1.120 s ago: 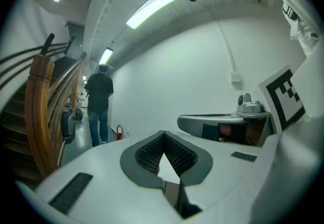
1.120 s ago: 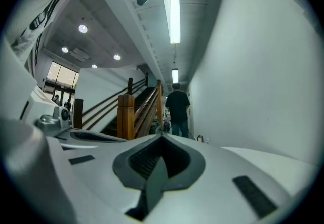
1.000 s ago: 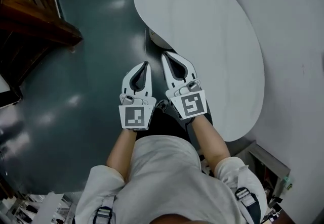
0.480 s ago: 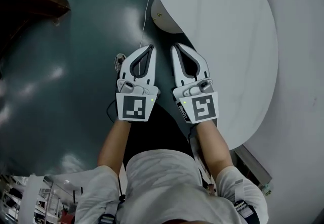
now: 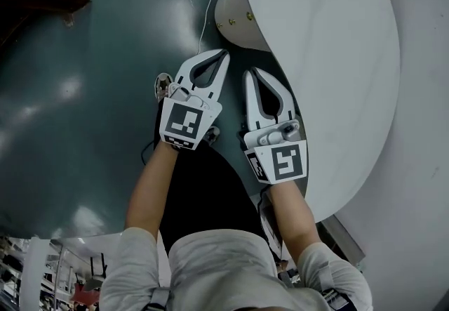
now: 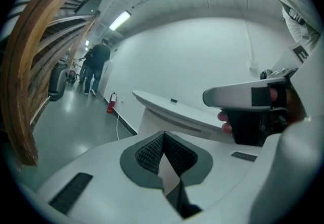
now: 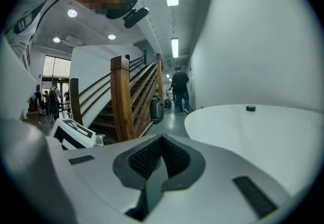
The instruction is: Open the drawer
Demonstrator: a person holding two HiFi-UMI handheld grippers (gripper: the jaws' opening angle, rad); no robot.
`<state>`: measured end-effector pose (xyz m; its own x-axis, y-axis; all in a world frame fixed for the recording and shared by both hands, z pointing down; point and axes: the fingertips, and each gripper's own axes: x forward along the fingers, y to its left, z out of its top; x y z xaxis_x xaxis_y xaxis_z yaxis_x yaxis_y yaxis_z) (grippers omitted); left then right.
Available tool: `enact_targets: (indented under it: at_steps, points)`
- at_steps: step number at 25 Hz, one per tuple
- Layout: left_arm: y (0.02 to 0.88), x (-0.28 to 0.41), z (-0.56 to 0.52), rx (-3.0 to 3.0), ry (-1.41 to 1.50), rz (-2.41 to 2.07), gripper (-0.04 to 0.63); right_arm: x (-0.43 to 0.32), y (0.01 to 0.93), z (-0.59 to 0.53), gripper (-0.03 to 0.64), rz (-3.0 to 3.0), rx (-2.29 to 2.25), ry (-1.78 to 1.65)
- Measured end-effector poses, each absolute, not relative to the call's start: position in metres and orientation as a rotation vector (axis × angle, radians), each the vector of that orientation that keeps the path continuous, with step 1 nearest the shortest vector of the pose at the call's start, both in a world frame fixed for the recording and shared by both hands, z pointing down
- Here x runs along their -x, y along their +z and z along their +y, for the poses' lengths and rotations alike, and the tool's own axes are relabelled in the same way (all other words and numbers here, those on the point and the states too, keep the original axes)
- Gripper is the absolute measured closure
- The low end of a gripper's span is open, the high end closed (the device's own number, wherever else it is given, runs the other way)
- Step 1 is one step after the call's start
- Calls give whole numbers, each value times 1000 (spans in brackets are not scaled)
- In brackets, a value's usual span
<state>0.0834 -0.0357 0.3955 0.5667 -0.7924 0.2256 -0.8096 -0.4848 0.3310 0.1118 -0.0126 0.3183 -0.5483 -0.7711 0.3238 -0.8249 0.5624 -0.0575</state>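
Lowered and carried forward over the past second, the left tongs (image 5: 223,57) and right tongs (image 5: 251,74) are pictured side by side; each pair is pressed together with nothing between, as is confirmed in both gripper views; they are held near level and pointed ahead, apparently so that a drawer front may be approached rather than anything picked up; just beyond the tips a rounded white pedestal (image 5: 235,11) is tucked under the curved white table (image 5: 330,57), and the drawer is judged to sit there, though no front or handle can be made out; a thin cable (image 5: 208,15) is run down beside the pedestal to the dark green floor (image 5: 84,92); the opening is taken as not yet begun.
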Motion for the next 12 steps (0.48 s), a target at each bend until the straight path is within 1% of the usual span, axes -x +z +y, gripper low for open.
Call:
enact_targets:
  at_steps: [6,12]
  points:
    - [451,-96,-69,-2347,63,-1224,589,-111,352,-28,604,-2477,-1356,370]
    - [481,-117,-98,-2299,-76,-1100,589,-116,374,-44,604,-2432,-1389,389]
